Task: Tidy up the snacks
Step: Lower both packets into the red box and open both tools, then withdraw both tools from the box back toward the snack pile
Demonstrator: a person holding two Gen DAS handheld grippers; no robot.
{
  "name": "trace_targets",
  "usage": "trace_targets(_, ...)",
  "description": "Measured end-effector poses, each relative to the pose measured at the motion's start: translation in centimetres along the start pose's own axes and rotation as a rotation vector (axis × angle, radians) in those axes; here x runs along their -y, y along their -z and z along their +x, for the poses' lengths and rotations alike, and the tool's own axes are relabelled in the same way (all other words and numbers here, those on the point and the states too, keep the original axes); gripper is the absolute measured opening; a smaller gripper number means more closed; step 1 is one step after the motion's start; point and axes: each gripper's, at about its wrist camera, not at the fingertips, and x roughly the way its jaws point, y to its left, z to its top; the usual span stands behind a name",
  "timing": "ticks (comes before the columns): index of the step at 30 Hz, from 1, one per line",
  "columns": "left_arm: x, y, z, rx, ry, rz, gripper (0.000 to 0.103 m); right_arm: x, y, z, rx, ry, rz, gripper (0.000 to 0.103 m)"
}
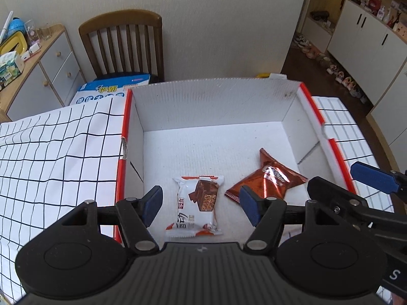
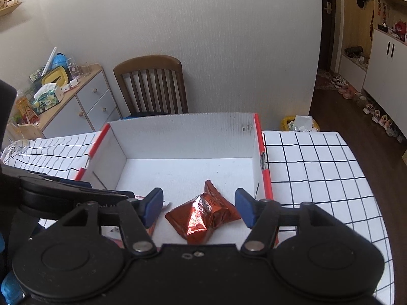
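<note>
The left gripper (image 1: 201, 204) is hovering with jaws apart over the white chocolate-bar packet (image 1: 197, 204), lying in the white box (image 1: 213, 101). That packet is probably the sliver beside the right gripper (image 2: 199, 207), gaping above the orange packet (image 2: 203, 214).

1. This is a lived-in home, seemingly a dining area opening onto an entryway.
2. A brown wooden slat-back dining chair (image 2: 152, 86) stands against the plain pale wall, at the far edge of the bench covered with a white black-grid tablecloth (image 2: 318, 167).
3. Beyond the bench's far left corner stands a grey-fronted wooden sideboard with round knobs (image 2: 84, 101), carrying a green-and-white tissue box (image 2: 48, 95), a yellow plastic container (image 2: 57, 75) and other household clutter.
4. On the right, dark wooden flooring runs past white tall cupboards with black handles (image 2: 386, 68); a row of shoes (image 2: 376, 114) lines their base.
</note>
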Motion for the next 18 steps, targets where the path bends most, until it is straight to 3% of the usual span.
trace_targets(9,-0.9,1.3,-4.5,0.052,0.032,0.003,0.066,-1.4,0.3,-3.8,0.042,0.003,0.0,0.065)
trace_targets(18,-1.9,3.5,-9.4,0.128,0.032,0.037,0.066,-2.9,0.8,-8.2,0.09,-0.015,-0.008,0.074)
